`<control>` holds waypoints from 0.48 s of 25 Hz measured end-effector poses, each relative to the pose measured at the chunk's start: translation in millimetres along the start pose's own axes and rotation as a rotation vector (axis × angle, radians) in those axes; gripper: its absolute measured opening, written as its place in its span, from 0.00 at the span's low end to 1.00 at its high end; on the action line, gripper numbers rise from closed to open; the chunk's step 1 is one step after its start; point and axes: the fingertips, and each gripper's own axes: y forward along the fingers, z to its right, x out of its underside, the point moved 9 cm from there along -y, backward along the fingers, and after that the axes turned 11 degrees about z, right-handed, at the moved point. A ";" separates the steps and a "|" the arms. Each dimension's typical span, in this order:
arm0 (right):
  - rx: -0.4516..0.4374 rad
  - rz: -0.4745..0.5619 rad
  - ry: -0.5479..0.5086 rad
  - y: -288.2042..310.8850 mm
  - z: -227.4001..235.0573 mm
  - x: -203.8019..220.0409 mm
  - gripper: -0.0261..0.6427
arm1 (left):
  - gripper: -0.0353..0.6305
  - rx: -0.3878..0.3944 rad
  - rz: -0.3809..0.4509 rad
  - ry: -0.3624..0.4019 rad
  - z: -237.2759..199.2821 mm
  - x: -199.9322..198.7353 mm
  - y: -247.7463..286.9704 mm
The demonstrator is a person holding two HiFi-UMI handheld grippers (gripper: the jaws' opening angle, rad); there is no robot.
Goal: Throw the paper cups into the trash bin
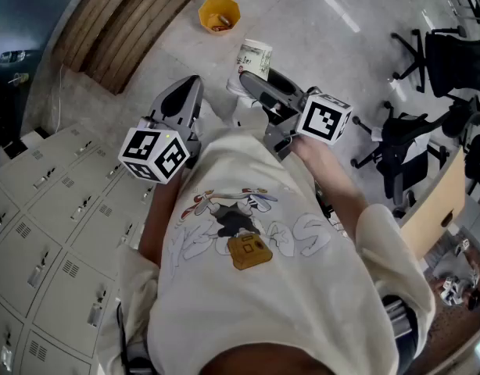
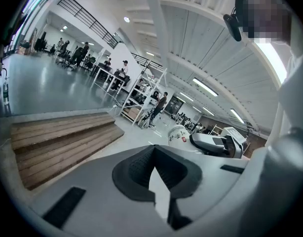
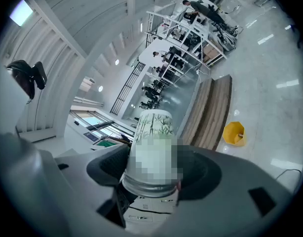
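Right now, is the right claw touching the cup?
Touching. The right gripper view shows the right claw closed on the cup, which sits pinned between its two sides.

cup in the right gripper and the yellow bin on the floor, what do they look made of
The cup looks like thin paper, matte white with a printed green bamboo pattern and a rolled rim. The yellow bin looks like moulded plastic: even colour, smooth faceted walls, though it is small here.
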 end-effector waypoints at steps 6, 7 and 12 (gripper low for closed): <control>-0.003 -0.007 0.007 -8.2 -3.6 3.1 0.51 | 0.06 -0.002 -0.002 -0.007 5.1 7.5 -5.0; -0.007 -0.007 0.000 -10.0 -5.9 2.9 0.51 | 0.06 -0.002 -0.001 -0.014 5.4 8.8 -4.9; -0.057 0.032 0.007 -27.6 -11.2 -4.0 0.51 | 0.06 0.017 -0.003 -0.006 19.4 12.4 3.2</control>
